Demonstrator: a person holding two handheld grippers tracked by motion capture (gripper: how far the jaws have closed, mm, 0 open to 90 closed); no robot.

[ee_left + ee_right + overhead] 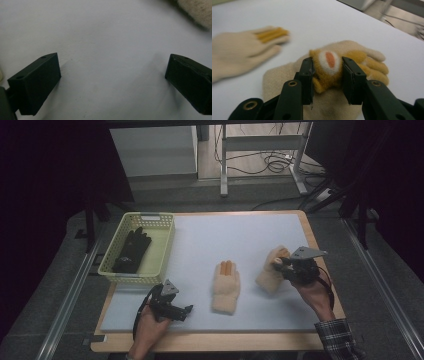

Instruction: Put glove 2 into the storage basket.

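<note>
Left tongs (pixel 188 309) spread wide and low, right tongs (pixel 327 75) pinched closed

The left gripper (pixel 112 82) looks down at the white desk (pixel 105 37). Its two black fingers (pixel 37 85) are far apart, one at the left and one at the right, with bare desk between them. They hold nothing. Each finger has small round holes on top. Far away at the right, a bit of a fuzzy cream glove (pixel 197 10) peeks in. It is well apart from both fingers.
</note>
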